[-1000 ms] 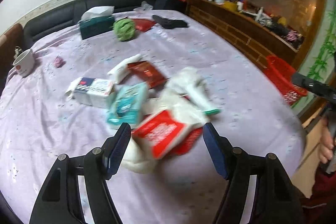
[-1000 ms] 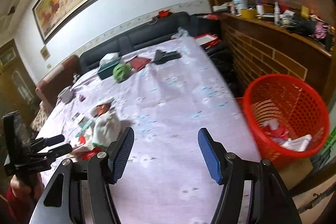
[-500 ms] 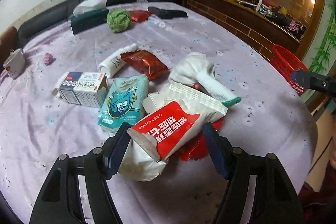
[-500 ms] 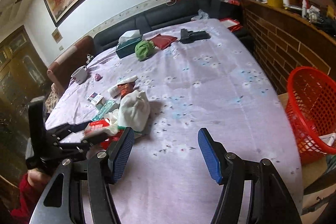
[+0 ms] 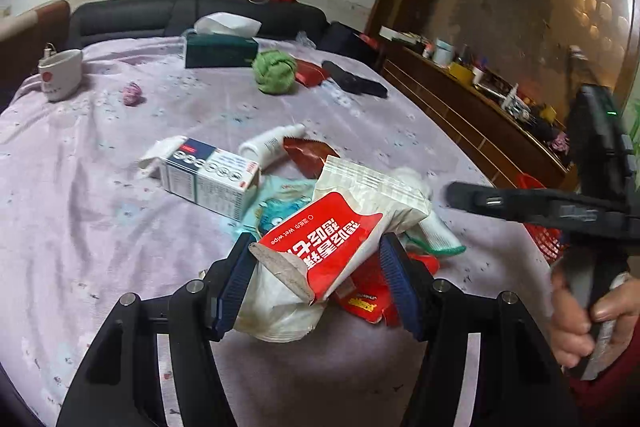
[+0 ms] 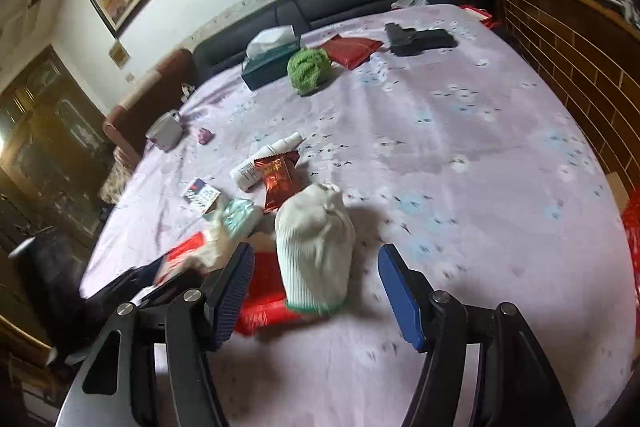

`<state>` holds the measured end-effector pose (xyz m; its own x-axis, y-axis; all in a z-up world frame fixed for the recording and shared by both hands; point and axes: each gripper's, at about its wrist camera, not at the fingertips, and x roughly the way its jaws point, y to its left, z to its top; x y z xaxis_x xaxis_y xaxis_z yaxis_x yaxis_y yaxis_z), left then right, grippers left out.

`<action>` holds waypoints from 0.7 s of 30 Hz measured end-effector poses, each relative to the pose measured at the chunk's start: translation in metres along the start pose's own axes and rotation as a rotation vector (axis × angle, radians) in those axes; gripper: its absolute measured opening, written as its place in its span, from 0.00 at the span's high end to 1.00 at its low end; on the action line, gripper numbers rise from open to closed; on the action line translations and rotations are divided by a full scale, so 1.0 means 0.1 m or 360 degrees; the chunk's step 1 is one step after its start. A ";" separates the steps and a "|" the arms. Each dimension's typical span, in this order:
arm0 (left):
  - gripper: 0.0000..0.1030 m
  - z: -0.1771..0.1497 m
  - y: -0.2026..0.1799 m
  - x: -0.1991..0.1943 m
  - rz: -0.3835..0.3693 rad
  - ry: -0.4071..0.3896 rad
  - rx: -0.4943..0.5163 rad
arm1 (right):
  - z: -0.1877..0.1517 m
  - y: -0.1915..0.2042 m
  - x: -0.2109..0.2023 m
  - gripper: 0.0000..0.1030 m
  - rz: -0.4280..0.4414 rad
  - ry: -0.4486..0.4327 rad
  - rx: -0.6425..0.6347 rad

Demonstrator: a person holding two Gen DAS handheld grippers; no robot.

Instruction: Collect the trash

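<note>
A red-and-white wet wipe pack (image 5: pixel 320 239) lies tilted on a heap of trash. My left gripper (image 5: pixel 318 279) is closing on it, and both blue pads touch its edges. Under it sit a white plastic bag (image 5: pixel 280 311) and a red packet (image 5: pixel 362 303). A white glove with a green cuff (image 6: pixel 316 247) lies between the open fingers of my right gripper (image 6: pixel 318 291), which do not touch it. Behind the heap are a teal packet (image 6: pixel 240 213), a white-and-blue box (image 5: pixel 208 179), a white tube (image 5: pixel 272 143) and a dark red wrapper (image 6: pixel 280 179).
The table wears a lilac cloth (image 6: pixel 440 155). At the back stand a mug (image 5: pixel 60 75), a tissue box (image 5: pixel 220 49), a green yarn ball (image 5: pixel 276 71), a red pouch (image 6: pixel 352 49) and a black object (image 6: pixel 420 37). A red basket (image 5: pixel 540 231) stands off the right edge. A brick ledge (image 6: pixel 580 59) runs alongside.
My left gripper has come in over the heap and narrowed around the wet wipe pack. My right gripper has swung left from the red basket to the white glove.
</note>
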<state>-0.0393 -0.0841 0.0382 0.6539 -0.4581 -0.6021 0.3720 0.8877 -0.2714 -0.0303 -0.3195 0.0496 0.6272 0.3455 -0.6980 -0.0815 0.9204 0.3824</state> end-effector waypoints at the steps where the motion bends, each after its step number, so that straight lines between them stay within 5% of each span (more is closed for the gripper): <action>1: 0.40 0.01 0.01 -0.02 0.0012 -0.0018 -0.0009 | 0.02 0.02 0.08 0.33 -0.0015 0.0009 -0.0011; 5: 0.40 0.01 0.05 -0.07 0.0062 -0.0061 -0.0038 | 0.08 0.06 0.41 0.37 -0.0082 0.0056 -0.0007; 8: 0.40 0.01 0.04 -0.09 0.0077 -0.0080 -0.0025 | 0.07 0.05 0.58 0.68 -0.0074 0.0115 0.0018; 10: 0.40 0.01 0.04 -0.09 0.0103 -0.0082 -0.0029 | 0.03 0.07 0.56 0.75 -0.0076 0.0094 0.0024; 17: 0.40 -0.04 0.00 -0.18 0.0376 -0.0137 -0.0057 | -0.29 0.29 -0.08 0.77 -0.0327 -0.0386 -0.0153; 21: 0.39 -0.08 -0.07 -0.18 0.0480 -0.0138 -0.0051 | -0.44 0.32 -0.25 0.77 -0.0373 -0.0520 -0.0204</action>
<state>-0.0587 -0.0822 0.0453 0.7857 -0.1749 -0.5934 0.1325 0.9845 -0.1147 -0.0825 -0.2902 0.0527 0.8511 0.0670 -0.5207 0.0098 0.9896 0.1434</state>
